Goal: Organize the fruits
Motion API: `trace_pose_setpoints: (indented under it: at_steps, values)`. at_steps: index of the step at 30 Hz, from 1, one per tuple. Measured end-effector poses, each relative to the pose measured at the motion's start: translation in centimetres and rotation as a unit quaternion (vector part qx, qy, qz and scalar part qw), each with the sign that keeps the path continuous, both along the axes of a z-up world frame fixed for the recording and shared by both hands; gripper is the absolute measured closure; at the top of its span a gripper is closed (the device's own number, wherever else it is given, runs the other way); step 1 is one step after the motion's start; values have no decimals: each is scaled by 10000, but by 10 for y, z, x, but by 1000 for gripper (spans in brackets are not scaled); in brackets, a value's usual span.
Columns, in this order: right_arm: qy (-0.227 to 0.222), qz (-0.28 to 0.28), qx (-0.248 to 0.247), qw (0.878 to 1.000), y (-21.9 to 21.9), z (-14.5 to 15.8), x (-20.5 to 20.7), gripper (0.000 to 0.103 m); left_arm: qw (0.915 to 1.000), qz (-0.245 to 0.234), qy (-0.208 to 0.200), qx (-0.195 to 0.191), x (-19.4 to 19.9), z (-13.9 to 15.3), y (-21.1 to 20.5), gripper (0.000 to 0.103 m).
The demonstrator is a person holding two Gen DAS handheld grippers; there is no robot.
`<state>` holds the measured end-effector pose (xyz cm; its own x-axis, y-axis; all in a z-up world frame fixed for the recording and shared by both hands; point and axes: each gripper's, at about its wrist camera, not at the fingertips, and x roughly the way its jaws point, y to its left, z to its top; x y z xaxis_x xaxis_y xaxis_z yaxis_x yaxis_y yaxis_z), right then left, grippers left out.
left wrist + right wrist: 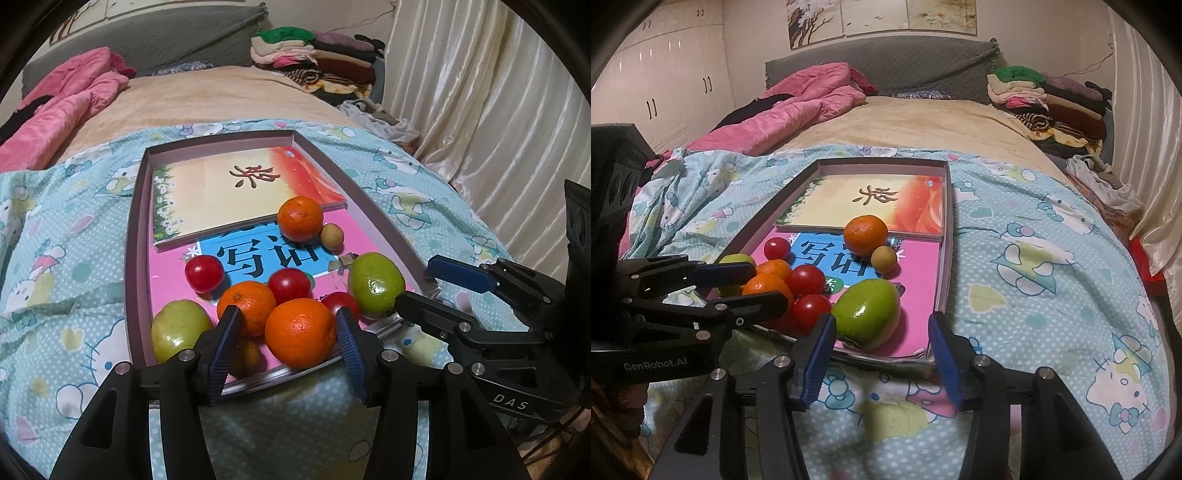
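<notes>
Fruit is being kept together in a shallow box (137, 206) lined with books on the bed. The left tool (287, 325), spread wide, is being lined up around the nearest orange (300, 334); the right tool (882, 332), also spread, is being held before a green fruit (866, 314), presumably for a grasp.

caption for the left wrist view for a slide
Open left gripper frames an orange among fruit in a shallow box on a bed.

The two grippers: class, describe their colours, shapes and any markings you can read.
Both are matte black, angular linkage frames with silver round bolts and ribbed blue pads lining the jaws. The left gripper reads "GenRobot.AI" on its body in the right wrist view; the right gripper reads "DAS" in the left wrist view. No cables or sleeves show.
</notes>
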<state>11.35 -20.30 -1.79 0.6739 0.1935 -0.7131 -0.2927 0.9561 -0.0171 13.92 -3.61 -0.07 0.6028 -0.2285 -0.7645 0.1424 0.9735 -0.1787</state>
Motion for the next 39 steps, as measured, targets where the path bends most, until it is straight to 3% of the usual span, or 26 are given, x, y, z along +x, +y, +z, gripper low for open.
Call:
trace_pose_setpoints:
  at_steps: [15, 25, 39]
  values:
    - [-107, -101, 112, 9998, -3, 5, -1, 37, 10000, 83, -9, -26, -2, 4, 2, 47]
    - [-194, -221, 91, 9995, -6, 8, -1, 31, 9997, 219, -90, -29, -5, 10, 6, 36]
    - [-429, -409, 286, 9978, -12, 17, -3, 15, 9987, 467, -132, -175, -10, 17, 15, 34]
